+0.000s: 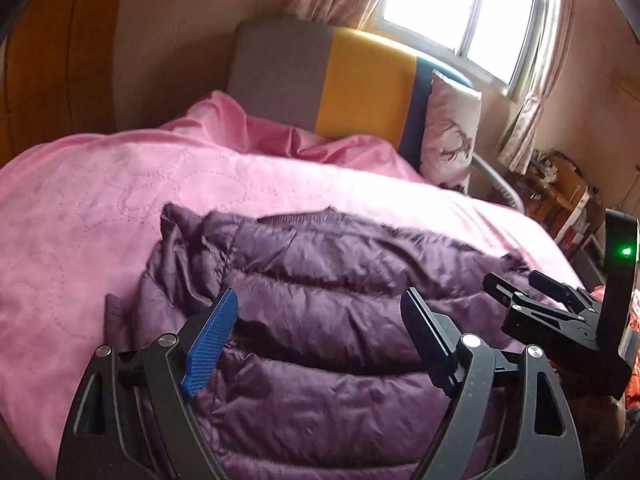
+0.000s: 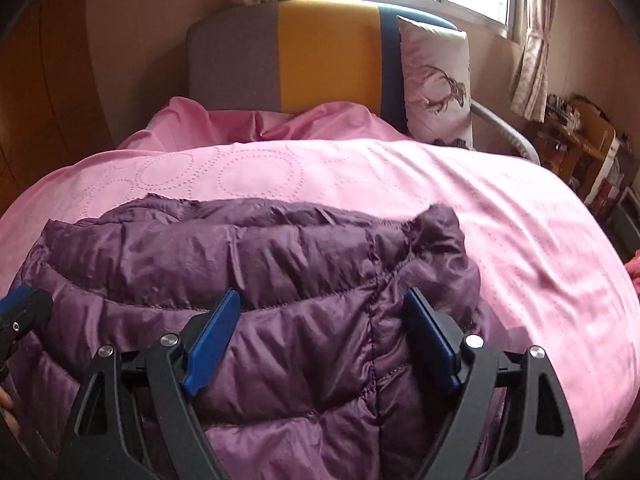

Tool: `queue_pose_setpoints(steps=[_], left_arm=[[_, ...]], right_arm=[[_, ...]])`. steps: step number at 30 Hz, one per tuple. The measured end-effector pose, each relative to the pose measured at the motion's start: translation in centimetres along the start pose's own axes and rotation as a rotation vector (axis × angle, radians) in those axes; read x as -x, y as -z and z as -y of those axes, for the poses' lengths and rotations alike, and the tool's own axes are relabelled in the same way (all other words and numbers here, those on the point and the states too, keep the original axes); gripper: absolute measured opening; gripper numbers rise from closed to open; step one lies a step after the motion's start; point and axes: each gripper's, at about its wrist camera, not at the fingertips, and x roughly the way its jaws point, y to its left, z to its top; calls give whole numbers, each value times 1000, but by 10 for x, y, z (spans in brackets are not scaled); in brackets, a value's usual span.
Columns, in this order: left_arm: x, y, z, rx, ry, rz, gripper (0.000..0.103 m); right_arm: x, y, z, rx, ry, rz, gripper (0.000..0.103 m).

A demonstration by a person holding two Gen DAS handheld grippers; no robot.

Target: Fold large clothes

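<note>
A purple quilted down jacket (image 1: 320, 312) lies folded on the pink bedspread (image 1: 100, 208); it also shows in the right wrist view (image 2: 280, 280). My left gripper (image 1: 320, 320) is open, its blue-padded fingers spread just above the jacket's left part. My right gripper (image 2: 322, 320) is open over the jacket's right part near a side seam. The right gripper also shows in the left wrist view (image 1: 532, 288) at the jacket's right edge. A tip of the left gripper (image 2: 20, 312) shows at the left edge of the right wrist view.
The pink bedspread (image 2: 480, 208) covers the bed around the jacket. A grey, yellow and blue headboard (image 2: 320, 52) and a printed pillow (image 2: 436, 84) stand at the far end. Shelves with clutter (image 2: 580, 140) are at the right, a wooden wardrobe (image 1: 48, 60) at the left.
</note>
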Motion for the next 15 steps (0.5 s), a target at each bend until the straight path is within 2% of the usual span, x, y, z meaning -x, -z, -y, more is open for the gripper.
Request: queue_pose_setpoints(steps=[4, 15], left_arm=[[-24, 14, -14, 49, -6, -57, 82], [-31, 27, -5, 9, -34, -26, 82]], right_arm=[[-12, 11, 14, -47, -35, -7, 84], [-25, 17, 26, -79, -63, -28, 85]])
